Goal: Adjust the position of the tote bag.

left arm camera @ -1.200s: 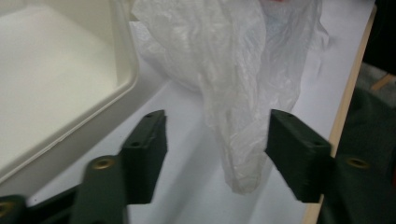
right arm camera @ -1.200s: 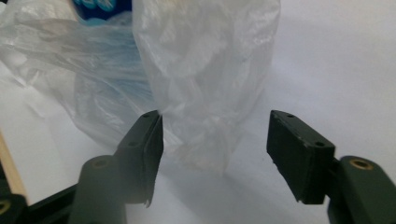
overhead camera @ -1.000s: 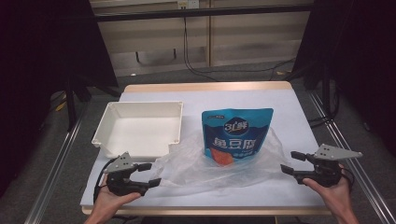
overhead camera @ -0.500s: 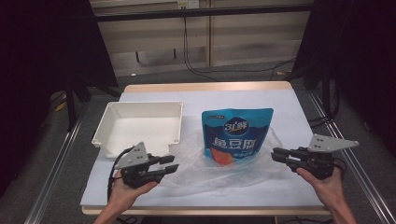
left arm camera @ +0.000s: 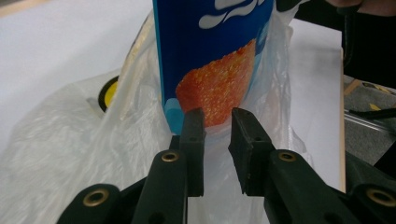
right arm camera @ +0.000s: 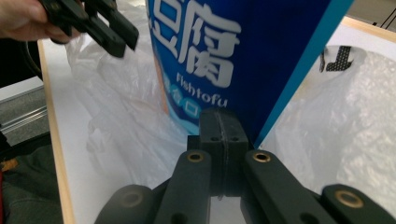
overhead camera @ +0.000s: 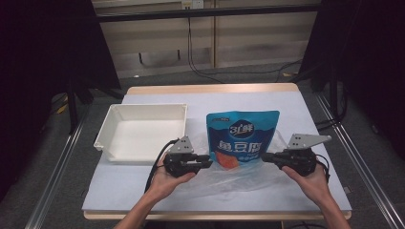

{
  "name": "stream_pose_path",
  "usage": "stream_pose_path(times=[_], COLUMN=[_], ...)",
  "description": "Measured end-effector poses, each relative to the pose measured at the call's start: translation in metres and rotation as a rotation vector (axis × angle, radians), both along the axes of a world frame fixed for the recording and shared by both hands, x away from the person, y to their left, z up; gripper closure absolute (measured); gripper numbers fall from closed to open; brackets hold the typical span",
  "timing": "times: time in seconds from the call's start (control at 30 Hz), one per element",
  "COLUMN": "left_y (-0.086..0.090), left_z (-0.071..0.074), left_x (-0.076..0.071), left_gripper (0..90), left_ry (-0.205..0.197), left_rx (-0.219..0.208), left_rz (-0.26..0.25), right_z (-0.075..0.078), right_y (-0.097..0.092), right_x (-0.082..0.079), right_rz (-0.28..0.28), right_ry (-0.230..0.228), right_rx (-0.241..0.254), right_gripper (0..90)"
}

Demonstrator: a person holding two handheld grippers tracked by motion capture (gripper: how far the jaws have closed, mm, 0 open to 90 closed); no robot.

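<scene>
A blue fish-tofu pouch (overhead camera: 242, 136) lies on the white table, its lower end inside a crumpled clear plastic bag (overhead camera: 239, 175). My left gripper (overhead camera: 208, 163) points right at the pouch's lower left corner. Its jaws have just been closing and still stand a narrow gap apart (left arm camera: 217, 122), with the bag's film (left arm camera: 116, 140) in front of and between them, not pressed. My right gripper (overhead camera: 264, 156) points left at the pouch's lower right corner. Its jaws have just closed and meet (right arm camera: 223, 125) at the film's edge below the pouch (right arm camera: 243, 46); I cannot tell if film is pinched.
A white empty tray (overhead camera: 143, 131) stands left of the pouch, close behind my left hand. The table's front edge (overhead camera: 215, 213) runs just under both forearms. Dark floor and metal rails flank the table. The left gripper (right arm camera: 105, 28) shows top left in the right gripper view.
Both hands have moved inward from the table's sides to the pouch's lower corners. Both pairs of jaws have narrowed, the right pair fully together.
</scene>
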State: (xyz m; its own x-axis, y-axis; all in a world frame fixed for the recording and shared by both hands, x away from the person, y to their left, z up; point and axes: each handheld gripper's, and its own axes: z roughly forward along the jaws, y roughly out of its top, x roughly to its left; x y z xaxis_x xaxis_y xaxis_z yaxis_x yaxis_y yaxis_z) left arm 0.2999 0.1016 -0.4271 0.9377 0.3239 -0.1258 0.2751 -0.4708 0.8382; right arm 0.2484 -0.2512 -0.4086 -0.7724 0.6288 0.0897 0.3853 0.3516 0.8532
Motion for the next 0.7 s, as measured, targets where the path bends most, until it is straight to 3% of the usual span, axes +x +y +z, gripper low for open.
stream_pose_path(times=[0.1,0.3,0.33,0.4,0.5,0.63,0.7], left_y=[-0.007,-0.009,-0.01,-0.012,-0.017,-0.024,-0.027], left_z=[-0.007,-0.023,-0.026,-0.03,-0.038,-0.047,-0.048], left_x=[0.001,0.0,0.001,0.0,-0.003,-0.007,-0.01], left_gripper=[74.8,72.2,71.7,71.4,71.1,71.6,72.3], left_ry=[-0.004,0.021,0.022,0.02,0.023,0.015,0.013], left_rx=[0.053,0.115,0.149,0.149,0.182,0.259,0.268], left_rz=[0.007,0.005,0.001,-0.003,-0.021,-0.05,-0.059], right_z=[-0.002,-0.027,-0.031,-0.039,-0.043,-0.045,-0.044], right_y=[0.003,0.002,0.0,-0.001,0.0,0.005,0.01], right_x=[0.003,0.007,0.007,0.007,0.006,0.005,0.004], right_rz=[-0.005,-0.026,-0.03,-0.026,-0.016,-0.003,0.007], right_ry=[-0.002,0.064,0.077,0.099,0.103,0.104,0.102], right_rx=[-0.013,-0.046,-0.04,-0.061,-0.068,-0.083,-0.082], right_gripper=[90.0,90.0,89.3,90.0,89.9,87.7,85.8])
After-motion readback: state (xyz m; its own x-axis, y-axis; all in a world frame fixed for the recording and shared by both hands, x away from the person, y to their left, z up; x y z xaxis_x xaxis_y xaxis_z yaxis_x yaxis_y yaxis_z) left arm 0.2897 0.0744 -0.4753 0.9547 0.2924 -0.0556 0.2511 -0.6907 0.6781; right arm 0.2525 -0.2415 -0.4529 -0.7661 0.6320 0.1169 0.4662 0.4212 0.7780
